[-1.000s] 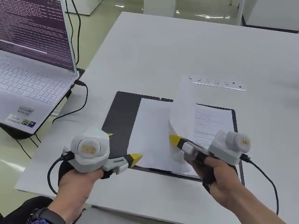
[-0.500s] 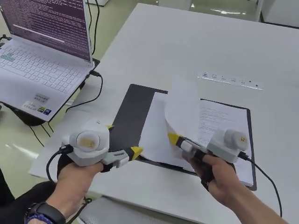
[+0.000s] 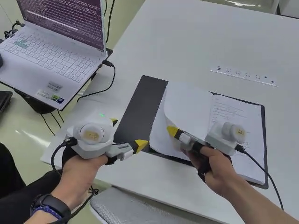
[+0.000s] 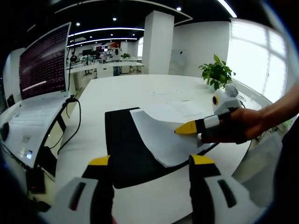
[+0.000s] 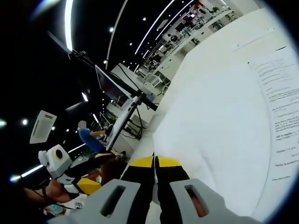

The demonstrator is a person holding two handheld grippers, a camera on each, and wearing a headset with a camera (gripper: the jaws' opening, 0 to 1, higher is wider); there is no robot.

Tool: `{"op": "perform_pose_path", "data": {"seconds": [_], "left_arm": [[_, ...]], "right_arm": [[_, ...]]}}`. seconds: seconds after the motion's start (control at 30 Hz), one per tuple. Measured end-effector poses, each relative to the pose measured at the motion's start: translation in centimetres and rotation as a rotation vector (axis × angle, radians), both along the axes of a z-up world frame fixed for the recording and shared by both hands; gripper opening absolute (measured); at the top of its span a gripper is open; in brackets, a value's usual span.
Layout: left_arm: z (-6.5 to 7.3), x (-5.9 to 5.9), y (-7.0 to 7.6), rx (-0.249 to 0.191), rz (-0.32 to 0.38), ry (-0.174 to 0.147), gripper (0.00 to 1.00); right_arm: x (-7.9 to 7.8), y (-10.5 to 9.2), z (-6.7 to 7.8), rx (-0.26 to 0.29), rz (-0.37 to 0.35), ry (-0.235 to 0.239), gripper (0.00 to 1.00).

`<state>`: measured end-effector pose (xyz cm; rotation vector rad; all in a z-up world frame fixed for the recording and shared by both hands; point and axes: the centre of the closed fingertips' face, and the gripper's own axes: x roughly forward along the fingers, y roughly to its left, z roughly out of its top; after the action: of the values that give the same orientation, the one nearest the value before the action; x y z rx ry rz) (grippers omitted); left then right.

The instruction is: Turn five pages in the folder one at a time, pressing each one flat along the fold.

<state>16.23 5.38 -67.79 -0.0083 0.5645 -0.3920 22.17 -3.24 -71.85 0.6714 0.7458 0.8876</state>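
**Right jaws pinched on the lifted page, left jaws wide and empty**

On my right gripper (image 5: 155, 162) the two yellow tips are pressed together with no gap, clamping the near edge of a white page (image 3: 187, 105). The page rises from the open folder (image 3: 138, 109) and curls over toward its left side, with the blank back facing me. In the left gripper view I see that same tip nipping the sheet above the dark cover.

My left gripper (image 4: 150, 161) has its jaws spread wide with nothing between them. It hovers at the folder's near left corner, close to the near edge of the table (image 3: 187, 37). I cannot tell whether its lower tip touches the surface.

The folder lies flat on the white table, near that front edge. Its black left cover is bare, and that is the open room beneath the curling page. On the right half a printed sheet (image 3: 238, 123) lies flat.

To the left, a laptop (image 3: 51, 56) stands open, well apart from the folder, and its cable (image 3: 102, 88) loops across the table between them. Beyond the folder a power strip (image 3: 244, 77) lies on the table, with bare surface around it.
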Motion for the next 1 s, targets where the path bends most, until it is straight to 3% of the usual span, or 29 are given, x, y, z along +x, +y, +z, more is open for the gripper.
{"op": "perform_pose_path", "data": {"seconds": [0.4, 0.63, 1.0], "left_arm": [[-0.3, -0.2, 0.1, -0.017, 0.005, 0.009, 0.65], [-0.1, -0.1, 0.7, -0.016, 0.009, 0.01, 0.65], [-0.5, 0.2, 1.9, -0.009, 0.029, 0.023, 0.65]], "right_arm": [[0.6, 1.5, -2.0, -0.016, -0.015, 0.047, 0.0], [0.9, 1.9, -4.5, -0.047, -0.014, 0.099, 0.0], [1.1, 2.0, -7.0, -0.099, -0.029, 0.159, 0.0]]}}
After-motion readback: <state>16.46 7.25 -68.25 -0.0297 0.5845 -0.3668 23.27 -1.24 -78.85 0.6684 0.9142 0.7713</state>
